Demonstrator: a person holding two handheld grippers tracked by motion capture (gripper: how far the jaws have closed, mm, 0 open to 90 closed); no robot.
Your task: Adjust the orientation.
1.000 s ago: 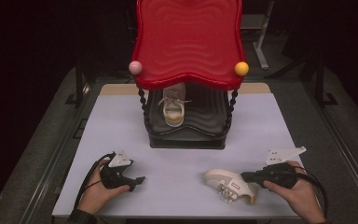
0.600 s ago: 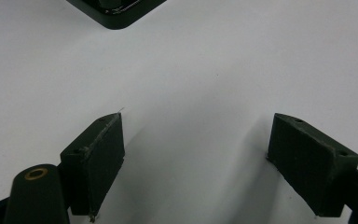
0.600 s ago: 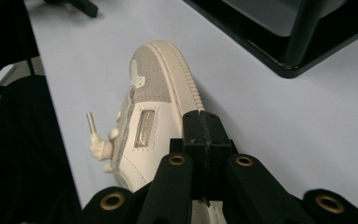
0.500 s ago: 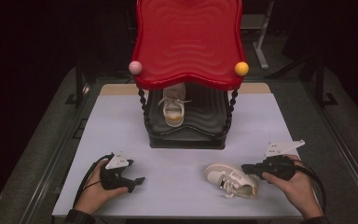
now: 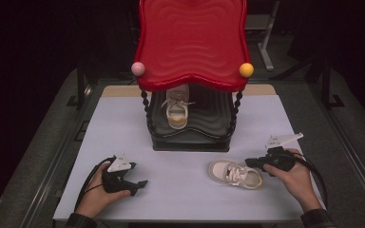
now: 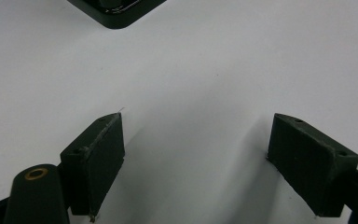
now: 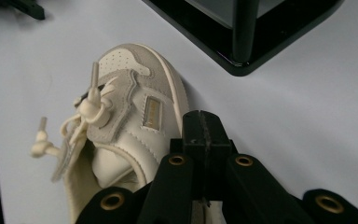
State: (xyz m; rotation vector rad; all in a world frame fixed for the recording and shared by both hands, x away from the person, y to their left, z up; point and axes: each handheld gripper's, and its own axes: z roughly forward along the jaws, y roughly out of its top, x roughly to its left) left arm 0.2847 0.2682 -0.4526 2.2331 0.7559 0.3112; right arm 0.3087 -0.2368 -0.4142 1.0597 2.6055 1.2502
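Working at a white table (image 5: pixel 123 142) with a red-topped rack (image 5: pixel 192 42) at its far middle and a black shelf (image 5: pixel 209 128) under that top. Already holding a second shoe (image 5: pixel 177 110) on the left half of that shelf, toe toward the near side, with the right half free. Nearer, on the table in front of the rack and right of centre, resting on its sole: the shoe (image 5: pixel 234 173), cream with grey patches, toe to the left, heel to the right, laces loose. At that heel: the right gripper (image 5: pixel 249 163), pressed together. Seen close along the right gripper (image 7: pixel 205 121), seems to be pinching the shoe (image 7: pixel 126 116) by the rim of its opening, though hard to tell, with the bite hidden low between the jaws. Off at near left, well apart from all that, resting on the table: the left gripper (image 5: pixel 142 183). Looking along the left gripper (image 6: pixel 196 140), spread wide over bare table, holding nothing. Judged as the carry step: gripped but not yet lifted, pairing on the shelf yet to do. Next, probably: lift clear of the table, swing toward the rack, go in low under the red top and between the twisted posts, set down on the free right half beside the second shoe, toe outward to match, then let go. Worth watching the loose laces and the thin hold on the rim.
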